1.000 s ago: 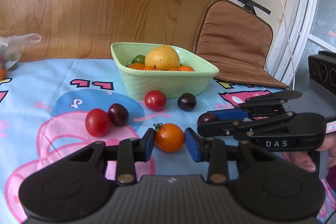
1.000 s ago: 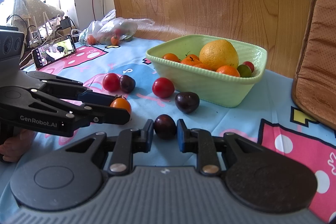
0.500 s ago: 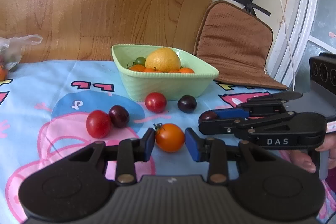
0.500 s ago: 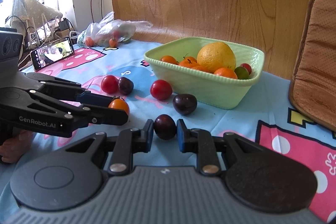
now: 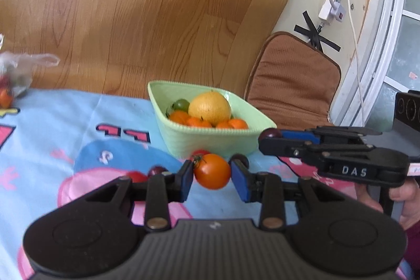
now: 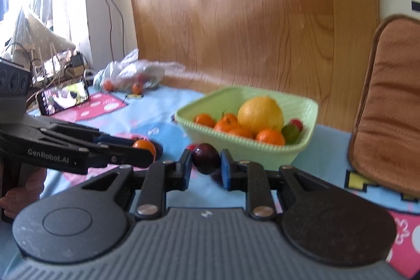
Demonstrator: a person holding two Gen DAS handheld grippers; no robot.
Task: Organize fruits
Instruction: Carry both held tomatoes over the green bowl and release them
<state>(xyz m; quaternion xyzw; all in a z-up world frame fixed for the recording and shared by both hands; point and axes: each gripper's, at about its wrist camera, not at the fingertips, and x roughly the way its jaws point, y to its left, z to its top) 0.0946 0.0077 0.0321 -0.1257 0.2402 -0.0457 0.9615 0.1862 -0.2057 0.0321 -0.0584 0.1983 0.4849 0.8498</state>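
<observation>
Left gripper (image 5: 212, 179): black two-finger tool with blue pads, clamped on a round orange tomato with a green stalk (image 5: 212, 170); the tomato appears clear of the cloth.
Right gripper (image 6: 205, 167): same build, blue pads pressed on a small dark purple plum (image 6: 206, 158), also carried above the cloth.
Relative position: in the left wrist view the right gripper (image 5: 270, 134) reaches in from the right, its plum (image 5: 272, 133) just before the bowl's near corner.
Pale green ribbed square bowl (image 6: 302, 106): stands on the cloth ahead of both grippers; holds a large yellow citrus (image 6: 260, 114), several small orange fruits, a green one and a red one.
Light blue cartoon-print tablecloth (image 5: 65, 122): loose red and dark fruits lie on it, partly hidden behind the fingers.
Background: wooden panel (image 5: 131, 12); brown cushion (image 5: 291, 85); clear plastic bag of fruit (image 6: 134, 74); phone (image 6: 63, 97).
</observation>
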